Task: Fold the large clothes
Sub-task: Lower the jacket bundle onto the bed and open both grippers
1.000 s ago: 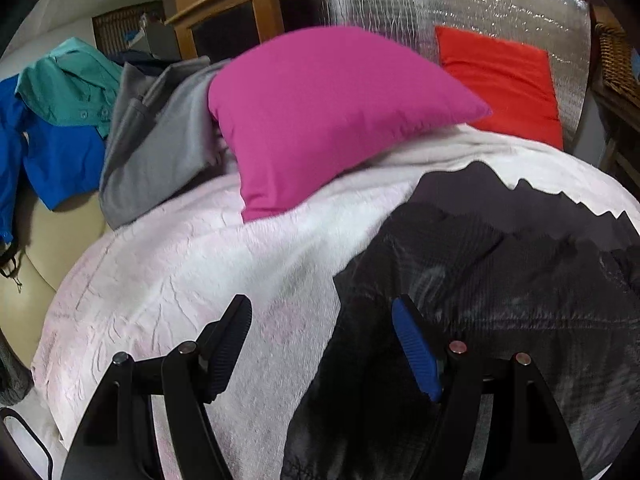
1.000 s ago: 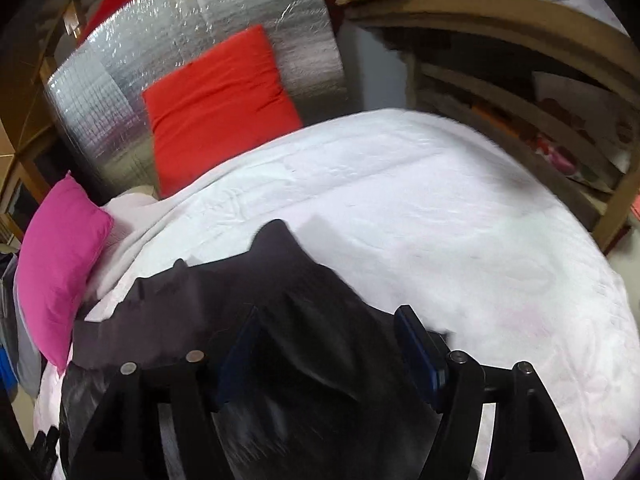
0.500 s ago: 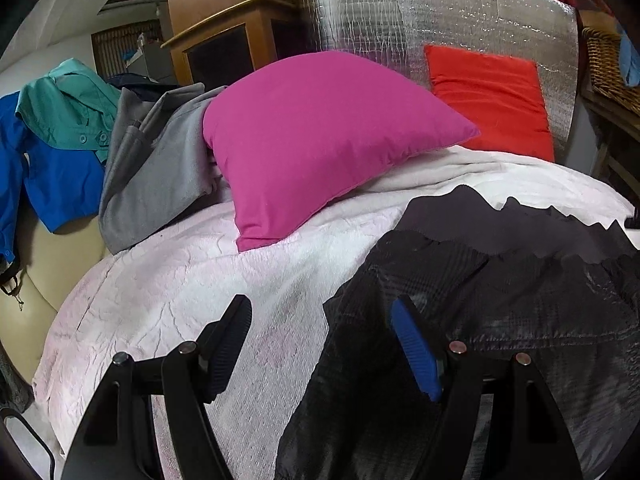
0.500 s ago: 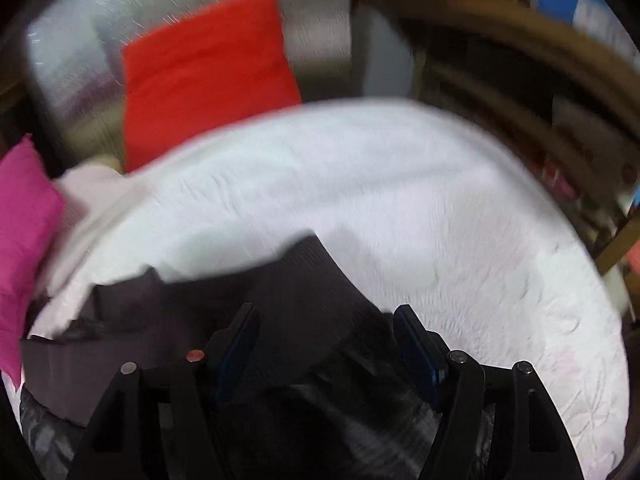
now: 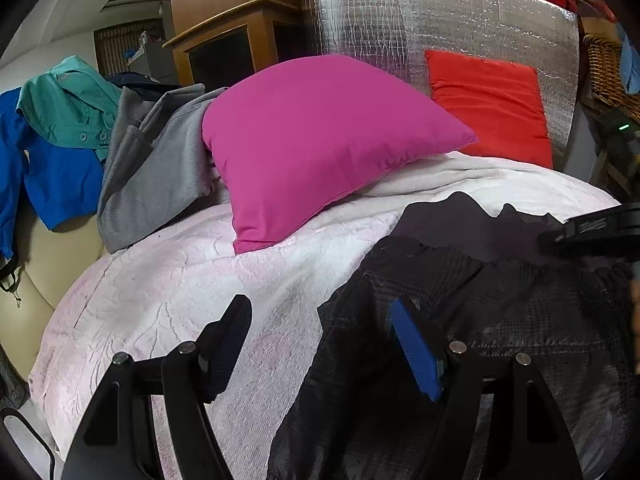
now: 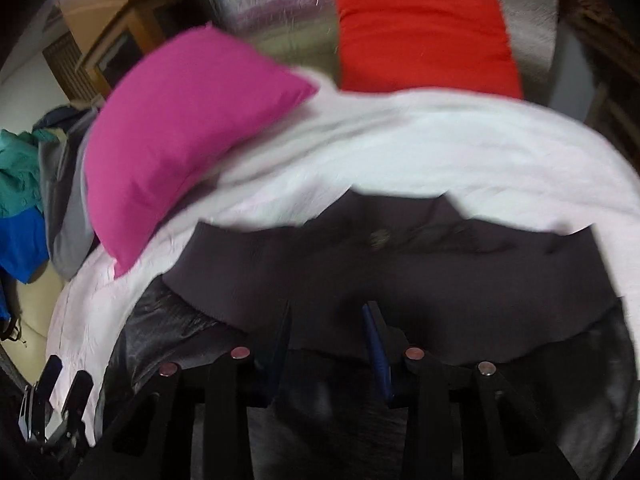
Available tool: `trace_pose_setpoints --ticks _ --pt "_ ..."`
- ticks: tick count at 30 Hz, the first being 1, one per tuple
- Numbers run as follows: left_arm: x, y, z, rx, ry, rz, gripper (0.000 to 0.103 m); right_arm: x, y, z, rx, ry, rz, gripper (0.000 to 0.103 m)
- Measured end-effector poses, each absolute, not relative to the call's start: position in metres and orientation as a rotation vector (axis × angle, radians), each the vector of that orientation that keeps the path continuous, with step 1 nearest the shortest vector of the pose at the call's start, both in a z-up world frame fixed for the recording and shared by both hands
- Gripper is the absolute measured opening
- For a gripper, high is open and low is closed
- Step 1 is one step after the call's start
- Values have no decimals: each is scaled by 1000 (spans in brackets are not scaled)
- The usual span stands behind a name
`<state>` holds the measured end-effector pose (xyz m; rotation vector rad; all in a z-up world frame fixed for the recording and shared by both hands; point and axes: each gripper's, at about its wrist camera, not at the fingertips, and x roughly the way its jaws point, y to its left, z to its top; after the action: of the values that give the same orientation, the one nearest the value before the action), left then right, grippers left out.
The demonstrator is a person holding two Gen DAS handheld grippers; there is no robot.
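A large dark grey-black garment with a plain waistband lies spread on the white quilted bed cover. It also fills the lower part of the blurred right wrist view. My left gripper is open and empty, low over the garment's left edge. My right gripper hangs over the garment near the waistband, jaws narrowed with a gap between them; the blur hides whether cloth is caught. Its body shows at the right edge of the left wrist view.
A magenta pillow and a red pillow lean on a silver foil panel at the back. Grey, teal and blue clothes pile at left. Wooden cabinet behind; wicker basket at right.
My right gripper has swung left over the garment and its jaws have narrowed. The left gripper has barely moved and stays open. The garment's waistband now lies flatter.
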<state>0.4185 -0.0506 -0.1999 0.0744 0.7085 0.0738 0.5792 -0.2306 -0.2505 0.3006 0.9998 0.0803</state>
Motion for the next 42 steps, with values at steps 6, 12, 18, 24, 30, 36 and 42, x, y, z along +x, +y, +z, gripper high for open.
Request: trace_pose_setpoints --ticks 6,12,18,24,30,36,42 --pt "421 -53 -202 76 724 64 74 609 -230 -262 292 995 12 38" --pt "431 -43 -208 38 795 59 74 572 -270 -232 453 877 65 40" --pt "434 -29 -211 -40 874 19 78 466 -372 -206 533 730 -118 69" --pt "437 -33 -234 -82 1023 -69 80 354 -471 -241 691 729 -379 76" --pt "436 -31 -240 -132 1034 -63 80 329 -499 -289 890 792 -322 74" --pt "436 -32 -247 -159 1036 -24 80 341 -479 -299 757 848 -323 39" --pt "435 -45 -249 -40 1013 26 81 340 -468 -296 692 865 -353 40"
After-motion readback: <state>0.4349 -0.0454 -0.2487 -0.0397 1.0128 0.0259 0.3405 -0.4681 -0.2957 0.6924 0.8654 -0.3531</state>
